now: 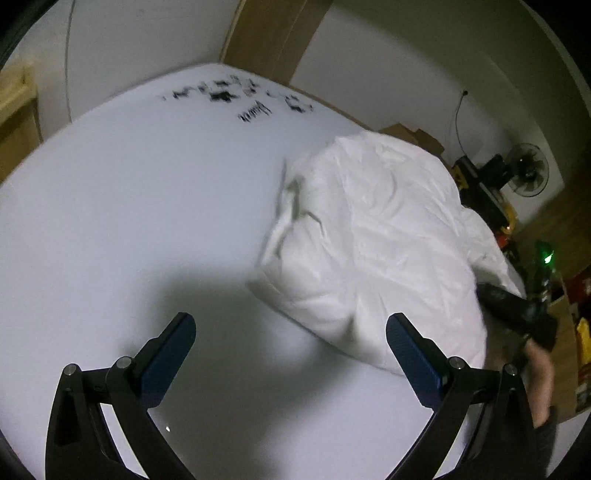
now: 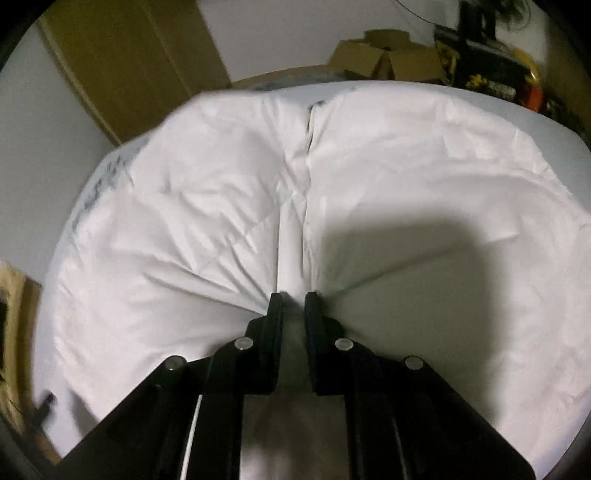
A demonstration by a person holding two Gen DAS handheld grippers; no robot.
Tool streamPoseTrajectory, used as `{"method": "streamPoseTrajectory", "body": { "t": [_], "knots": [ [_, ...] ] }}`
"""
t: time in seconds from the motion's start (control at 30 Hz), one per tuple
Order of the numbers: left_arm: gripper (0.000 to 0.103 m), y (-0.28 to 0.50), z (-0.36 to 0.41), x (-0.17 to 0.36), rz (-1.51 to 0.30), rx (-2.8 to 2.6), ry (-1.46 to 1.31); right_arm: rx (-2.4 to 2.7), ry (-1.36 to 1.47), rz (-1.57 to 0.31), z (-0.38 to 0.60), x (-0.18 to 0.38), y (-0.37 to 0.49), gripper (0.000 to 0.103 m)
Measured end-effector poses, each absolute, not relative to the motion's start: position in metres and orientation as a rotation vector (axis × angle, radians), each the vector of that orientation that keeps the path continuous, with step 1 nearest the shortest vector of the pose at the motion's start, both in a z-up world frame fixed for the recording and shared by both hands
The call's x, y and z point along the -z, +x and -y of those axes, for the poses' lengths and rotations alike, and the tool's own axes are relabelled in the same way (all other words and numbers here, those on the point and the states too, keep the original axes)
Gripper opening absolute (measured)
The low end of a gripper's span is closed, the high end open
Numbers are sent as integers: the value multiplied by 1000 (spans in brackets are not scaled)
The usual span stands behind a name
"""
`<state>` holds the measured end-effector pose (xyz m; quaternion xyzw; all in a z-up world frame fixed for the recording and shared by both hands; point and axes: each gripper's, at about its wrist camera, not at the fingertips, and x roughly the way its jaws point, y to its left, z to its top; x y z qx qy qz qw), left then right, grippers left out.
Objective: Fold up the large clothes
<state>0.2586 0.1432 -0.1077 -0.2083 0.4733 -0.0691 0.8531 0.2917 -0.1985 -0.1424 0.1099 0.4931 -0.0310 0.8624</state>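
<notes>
On the table's (image 1: 122, 206) right half lies the garment (image 1: 384, 236), a white, creased, bulky mass heaped toward the right edge, its near-left corner resting just beyond the left gripper's right finger. Left gripper (image 1: 291, 350): fingers (image 1: 170, 358) spread wide, blue pads facing inward, nothing between them, hovering over bare white tabletop near the front edge, with a dark shadow cast on the surface below. Black scribbled marks (image 1: 240, 98) sit near the table's far edge, well apart from the garment. Right gripper (image 2: 293, 306): fingers (image 2: 275, 314) drawn close together and pinching a gathered ridge of the garment (image 2: 207, 206), from which creases radiate outward to both sides; a seam or opening runs away from the pinch toward the far edge. In the left wrist view, this gripper (image 1: 517, 306) appears as a dark, blurred form at the garment's right side, near the table's right edge. Beyond the table's far right corner stand cardboard boxes (image 2: 384, 59) and a fan (image 1: 528, 170) against the wall; a brown door (image 1: 273, 33) stands behind the far edge.
</notes>
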Motion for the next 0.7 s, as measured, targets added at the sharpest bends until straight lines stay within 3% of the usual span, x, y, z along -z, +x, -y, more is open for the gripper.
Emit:
{"method": "streamPoseTrajectory", "body": {
  "t": [0.2, 0.3, 0.47, 0.6, 0.67, 0.7],
  "knots": [
    [103, 241, -147, 111, -997, 169, -451, -17, 251, -988, 195, 111, 237, 12],
    [103, 248, -148, 120, -1047, 173, -498, 12, 212, -1069, 184, 160, 231, 8],
    [103, 242, -150, 122, -1047, 212, -546, -21, 198, -1029, 171, 134, 222, 10],
    [103, 252, -155, 142, -1136, 296, -765, -20, 103, -1051, 160, 165, 232, 9],
    [103, 256, -155, 149, -1140, 332, -853, -19, 204, -1055, 171, 156, 231, 15],
    [103, 259, -155, 149, -1129, 345, -873, -16, 287, -1017, 181, 147, 224, 34]
  ]
}}
